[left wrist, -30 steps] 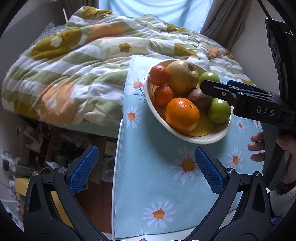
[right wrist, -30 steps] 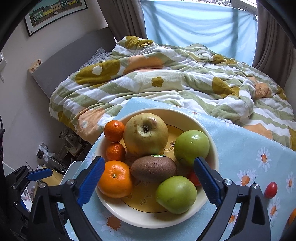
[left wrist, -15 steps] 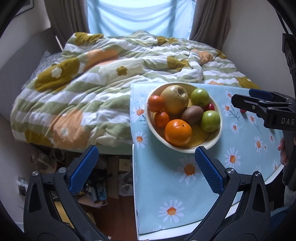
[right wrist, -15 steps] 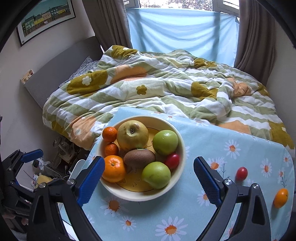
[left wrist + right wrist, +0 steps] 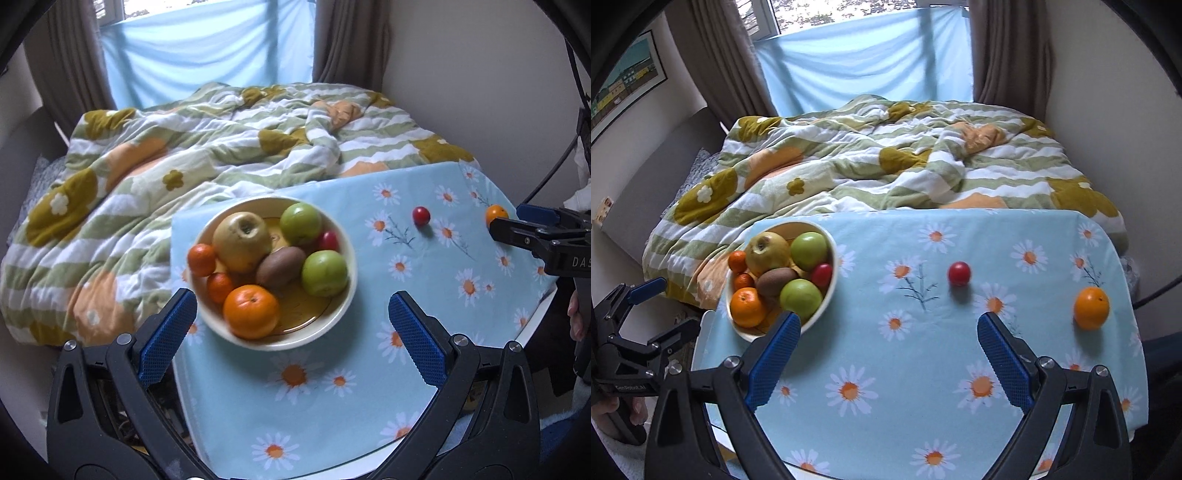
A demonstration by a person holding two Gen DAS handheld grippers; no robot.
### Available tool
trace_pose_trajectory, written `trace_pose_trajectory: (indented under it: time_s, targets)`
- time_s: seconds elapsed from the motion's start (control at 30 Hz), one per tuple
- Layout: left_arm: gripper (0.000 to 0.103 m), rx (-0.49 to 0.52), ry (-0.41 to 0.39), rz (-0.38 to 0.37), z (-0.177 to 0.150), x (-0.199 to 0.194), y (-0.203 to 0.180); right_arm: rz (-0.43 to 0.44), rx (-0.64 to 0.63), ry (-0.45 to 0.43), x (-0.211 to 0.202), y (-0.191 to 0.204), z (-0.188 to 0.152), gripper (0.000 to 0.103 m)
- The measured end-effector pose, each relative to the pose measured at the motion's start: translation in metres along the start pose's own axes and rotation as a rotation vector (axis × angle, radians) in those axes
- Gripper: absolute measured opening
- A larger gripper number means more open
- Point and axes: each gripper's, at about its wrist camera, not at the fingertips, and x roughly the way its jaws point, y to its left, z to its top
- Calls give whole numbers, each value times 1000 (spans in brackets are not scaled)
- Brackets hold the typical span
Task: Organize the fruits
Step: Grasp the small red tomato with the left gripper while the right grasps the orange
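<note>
The bed (image 5: 886, 155), heaped with a green-striped flowered quilt, fills the far side of both views. Against it stands the desk (image 5: 923, 369) under a pale blue daisy cloth, and more of that cloth shows now than half a second ago, both cameras having drawn back and swung right. The cream bowl (image 5: 343, 295) sits at the desk's left end, holding a yellow apple (image 5: 242, 242), two green apples, a kiwi (image 5: 280, 266), an orange (image 5: 251, 312), two mandarins and a red fruit (half hidden). Loose on the cloth, well apart from the bowl, lie a second orange (image 5: 1091, 308) near the right edge and a small red fruit (image 5: 959, 273) between it and the bowl. The left tongs (image 5: 291, 338) are spread wide and empty just before the bowl; the right tongs (image 5: 888, 356) hang likewise spread over bare cloth, gripping nothing.
</note>
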Motion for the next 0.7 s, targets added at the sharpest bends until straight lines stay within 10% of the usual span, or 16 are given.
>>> trace_pose_trajectory:
  time_s: [0.7]
  targets:
    - [103,108,-15,-137,79,107,-187,-146,136,4,6,-192,-12,96]
